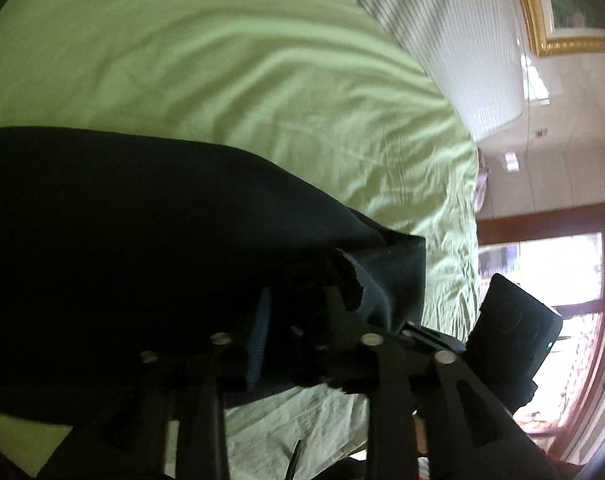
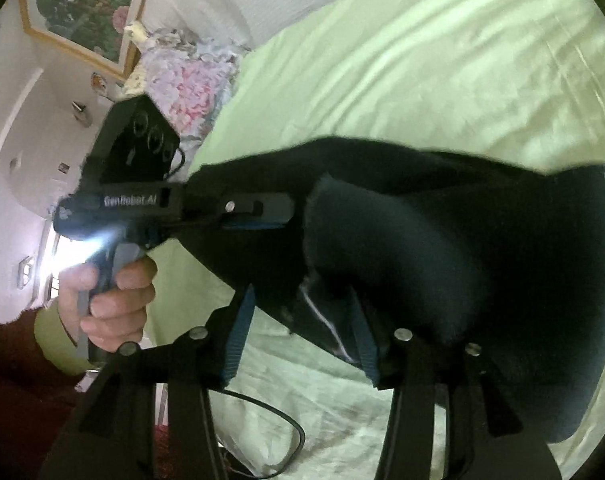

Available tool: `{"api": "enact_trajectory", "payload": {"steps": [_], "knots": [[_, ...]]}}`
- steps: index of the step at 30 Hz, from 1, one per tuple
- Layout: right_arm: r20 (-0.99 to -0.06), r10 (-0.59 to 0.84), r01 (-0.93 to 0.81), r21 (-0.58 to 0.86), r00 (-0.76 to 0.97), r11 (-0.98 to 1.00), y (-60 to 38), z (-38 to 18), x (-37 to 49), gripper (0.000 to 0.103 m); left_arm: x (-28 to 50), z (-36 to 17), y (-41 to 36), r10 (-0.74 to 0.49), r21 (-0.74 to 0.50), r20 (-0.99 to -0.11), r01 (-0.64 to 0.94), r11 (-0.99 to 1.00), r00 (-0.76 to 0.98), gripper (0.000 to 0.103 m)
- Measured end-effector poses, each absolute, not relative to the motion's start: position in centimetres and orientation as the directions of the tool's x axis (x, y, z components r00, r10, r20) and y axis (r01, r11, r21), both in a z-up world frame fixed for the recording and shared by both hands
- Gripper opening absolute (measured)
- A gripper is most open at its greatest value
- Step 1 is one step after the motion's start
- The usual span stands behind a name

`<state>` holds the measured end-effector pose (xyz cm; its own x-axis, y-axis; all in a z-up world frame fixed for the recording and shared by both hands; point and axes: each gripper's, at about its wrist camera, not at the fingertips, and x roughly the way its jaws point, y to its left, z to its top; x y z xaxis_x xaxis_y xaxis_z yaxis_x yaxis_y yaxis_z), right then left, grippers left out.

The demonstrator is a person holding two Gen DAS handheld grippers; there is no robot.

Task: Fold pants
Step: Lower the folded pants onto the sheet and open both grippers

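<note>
Dark navy pants [image 1: 142,240] hang lifted over a light green bed sheet [image 1: 222,60]. In the left wrist view my left gripper [image 1: 302,320] is shut on a bunched edge of the pants, with cloth covering the fingertips. In the right wrist view the pants [image 2: 482,260] drape across my right gripper [image 2: 302,320], whose blue-padded fingers [image 2: 238,328] stand apart with cloth over the right one; whether it grips is unclear. The left gripper [image 2: 262,212], held by a hand [image 2: 110,304], is shut on the pants' edge just left of it.
A striped white pillow [image 1: 462,52] and a floral pillow [image 2: 190,80] lie at the head of the bed. A gold-framed picture [image 2: 86,12] hangs on the wall. A window [image 1: 562,280] is at the right. A black cable [image 2: 286,432] lies on the sheet.
</note>
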<state>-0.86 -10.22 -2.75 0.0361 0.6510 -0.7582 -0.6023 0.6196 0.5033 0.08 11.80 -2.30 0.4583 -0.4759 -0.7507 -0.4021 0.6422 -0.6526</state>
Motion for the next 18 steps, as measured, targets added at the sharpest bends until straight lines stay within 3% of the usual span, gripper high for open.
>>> {"api": "enact_trajectory", "payload": {"steps": [18], "knots": [[-0.758,0.652,-0.713,0.450,0.013,0.538,-3.3,0.4,1.6,0.049,-11.0,0.2,17.8,-0.276,-0.656,-0.744,-0.590,0.470,0.609,0.054]]}}
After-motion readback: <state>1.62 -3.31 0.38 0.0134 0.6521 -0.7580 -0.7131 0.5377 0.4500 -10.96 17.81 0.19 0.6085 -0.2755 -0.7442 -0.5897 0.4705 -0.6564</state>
